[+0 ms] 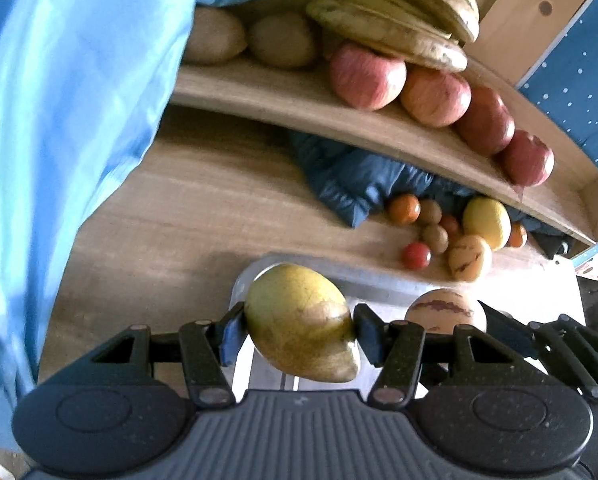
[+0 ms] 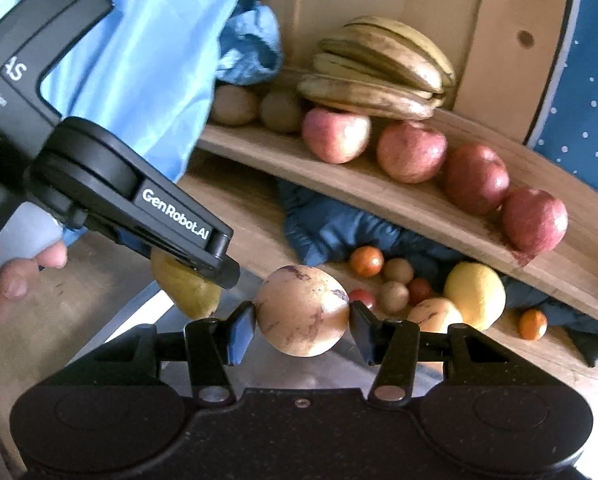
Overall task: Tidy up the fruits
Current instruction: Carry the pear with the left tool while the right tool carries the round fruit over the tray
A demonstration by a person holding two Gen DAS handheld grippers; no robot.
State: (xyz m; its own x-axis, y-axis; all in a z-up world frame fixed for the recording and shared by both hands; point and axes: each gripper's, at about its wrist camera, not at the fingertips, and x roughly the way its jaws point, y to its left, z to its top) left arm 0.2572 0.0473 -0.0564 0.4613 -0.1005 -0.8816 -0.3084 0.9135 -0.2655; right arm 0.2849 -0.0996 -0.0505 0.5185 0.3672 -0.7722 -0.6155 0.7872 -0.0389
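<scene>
The left gripper (image 1: 299,330) is clamping a mango (image 1: 301,322) by its sides, and the right gripper (image 2: 302,316) is clamping a pepino (image 2: 302,310), a pale round fruit with purple streaks. Both fruits are hanging clear in front of the shelf (image 2: 379,196), below its front edge and above a grey tray (image 1: 379,280). On the shelf, four apples (image 2: 411,152) are lining up in a row, with bananas (image 2: 379,76) stacked behind them and kiwis (image 2: 235,106) at the left end. Under the shelf, loose fruit is lying beside a dark blue cloth (image 2: 331,228): another pepino (image 2: 435,314), a yellow mango (image 2: 475,294), small tomatoes and kiwis.

Judging by the sorted rows, each fruit is probably heading to join its own kind. To do it well, the grippers should be staying apart so the fruits are not knocking together, lowering each until it is resting before letting go, and steadying the round pepino against a neighbour so it is not rolling
</scene>
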